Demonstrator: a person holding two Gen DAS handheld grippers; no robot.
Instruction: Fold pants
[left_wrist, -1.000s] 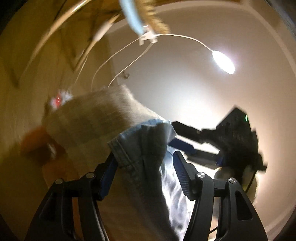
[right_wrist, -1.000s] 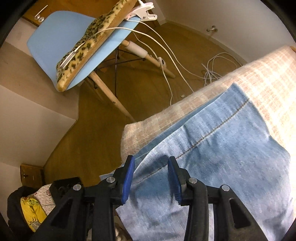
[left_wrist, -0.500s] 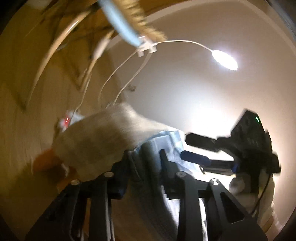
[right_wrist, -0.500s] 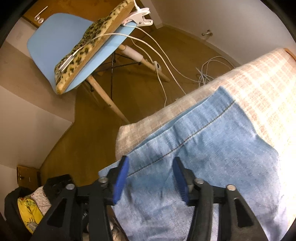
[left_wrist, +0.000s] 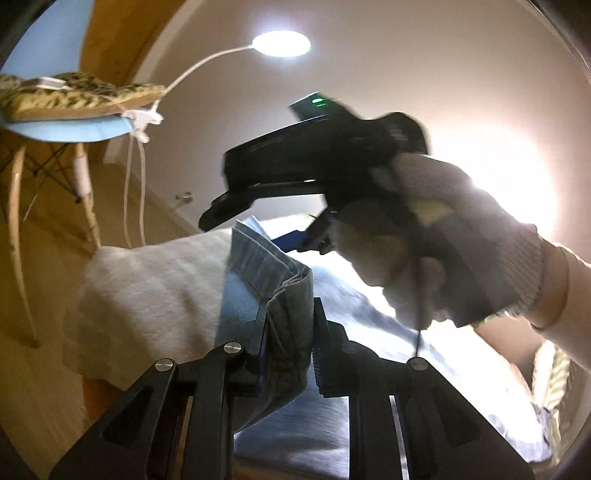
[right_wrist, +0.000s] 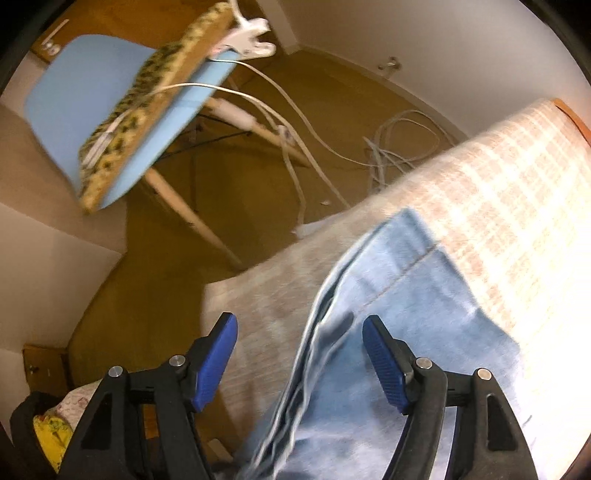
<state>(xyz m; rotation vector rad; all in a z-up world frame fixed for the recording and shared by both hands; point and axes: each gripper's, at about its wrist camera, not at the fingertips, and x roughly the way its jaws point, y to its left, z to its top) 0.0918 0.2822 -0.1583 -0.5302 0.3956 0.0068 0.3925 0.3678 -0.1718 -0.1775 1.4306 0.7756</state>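
Observation:
Light blue denim pants (right_wrist: 406, 295) lie on a checked beige cloth surface (right_wrist: 498, 177). My left gripper (left_wrist: 290, 332) is shut on a bunched edge of the pants (left_wrist: 284, 295), held up off the cloth. My right gripper (right_wrist: 301, 354) is open above the pants, its blue pads (right_wrist: 384, 365) on either side of a stack of folded edges, touching nothing. In the left wrist view the right gripper (left_wrist: 295, 236) shows as a black body in a gloved hand, just beyond the held fabric.
A light blue chair (right_wrist: 122, 122) with a leopard-print cushion (right_wrist: 147, 96) stands on the wooden floor beyond the surface's edge. White cables (right_wrist: 399, 147) lie on the floor. A clip lamp (left_wrist: 280, 44) shines overhead. A dark bag with yellow cloth (right_wrist: 48, 432) sits low left.
My right gripper opened wide and let go of the pants. My left gripper closed on the denim edge and swung, so the right gripper looms closer in its view.

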